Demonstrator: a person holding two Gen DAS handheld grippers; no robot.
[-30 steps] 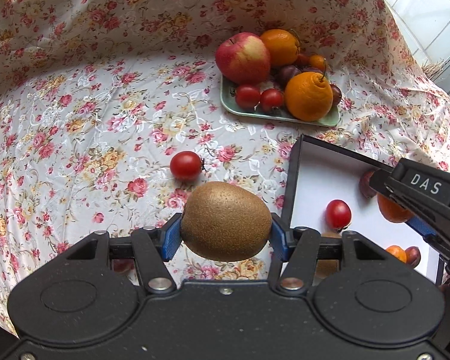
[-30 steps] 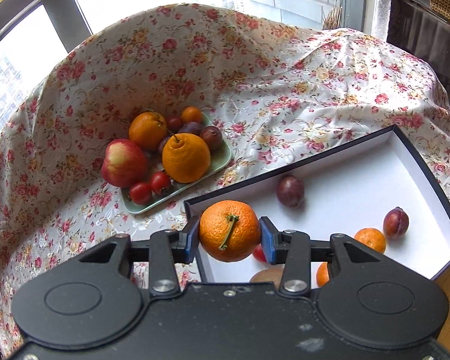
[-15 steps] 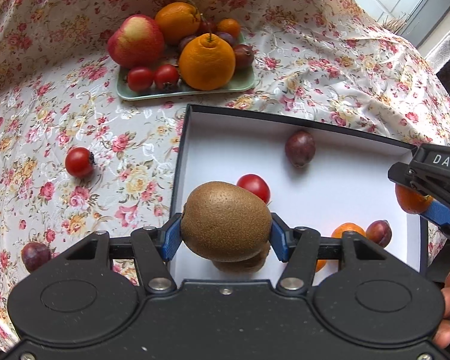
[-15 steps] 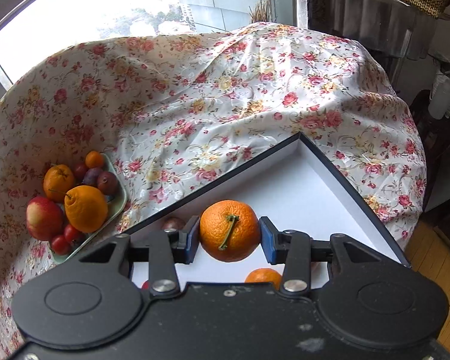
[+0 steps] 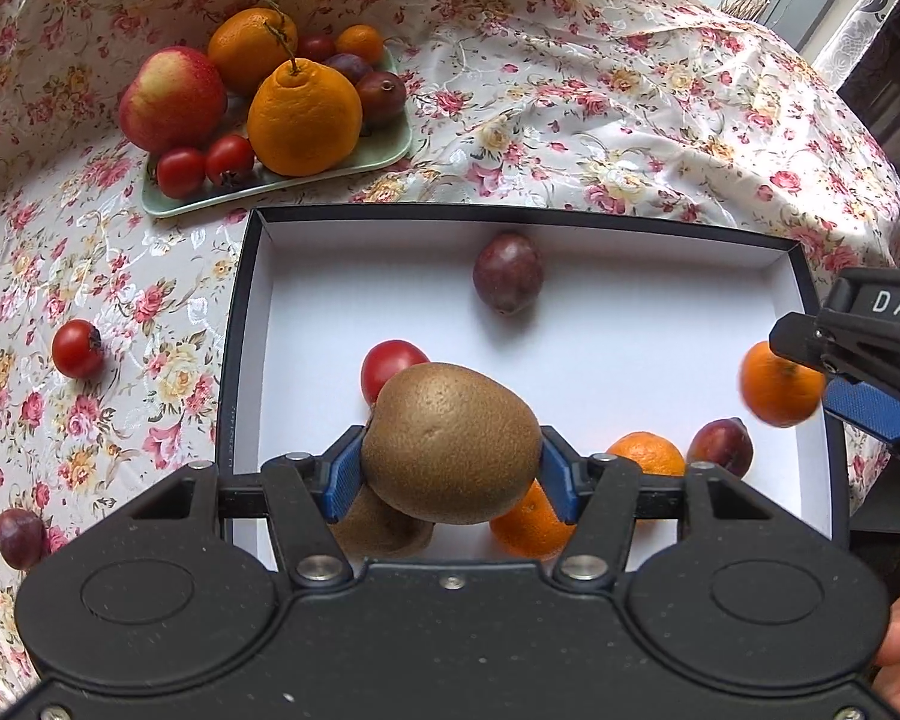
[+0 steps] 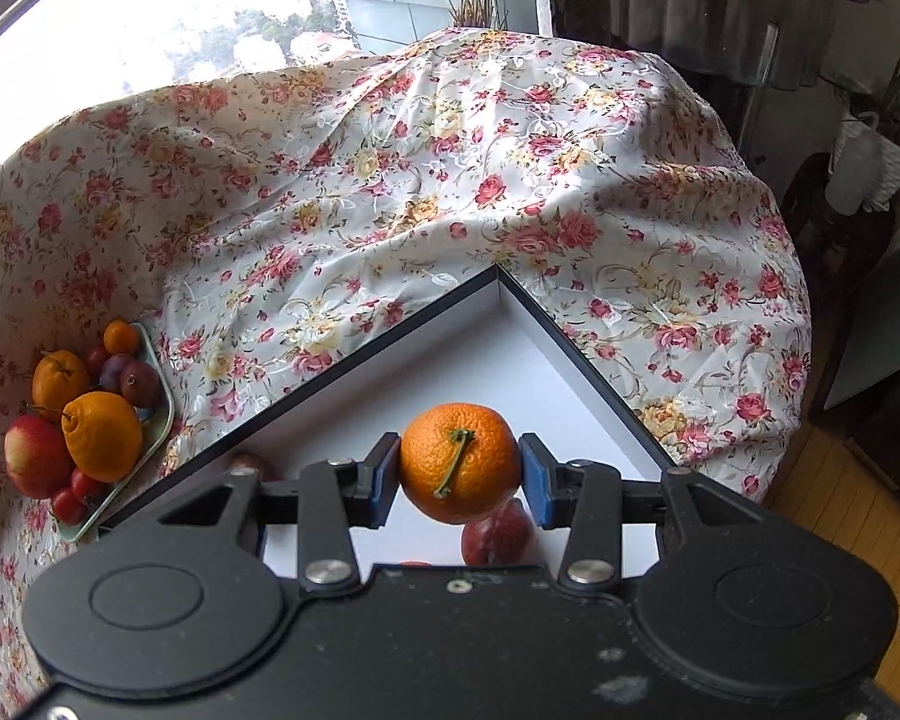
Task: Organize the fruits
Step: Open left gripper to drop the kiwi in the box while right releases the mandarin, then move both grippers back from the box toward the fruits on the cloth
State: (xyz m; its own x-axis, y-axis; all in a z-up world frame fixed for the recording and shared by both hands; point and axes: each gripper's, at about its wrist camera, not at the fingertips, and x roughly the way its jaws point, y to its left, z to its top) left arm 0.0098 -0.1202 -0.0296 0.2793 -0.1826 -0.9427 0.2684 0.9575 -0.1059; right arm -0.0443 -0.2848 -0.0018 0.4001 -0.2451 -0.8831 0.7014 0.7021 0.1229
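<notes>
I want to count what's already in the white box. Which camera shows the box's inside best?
The left wrist view: the white box lies nearly whole there, with a plum, tomato, mandarins and another kiwi visible around the held kiwi. The right wrist view shows only one corner; the held mandarin and gripper body hide most of its floor.

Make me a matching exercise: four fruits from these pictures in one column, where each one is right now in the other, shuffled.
Fruits:
1. kiwi
2. mandarin
3. apple
4. loose tomato

Places:
A. on the green plate
B. in the left tongs
C. on the floral cloth
D. in the right tongs

Pairs: 1-B, 2-D, 3-A, 4-C
</notes>
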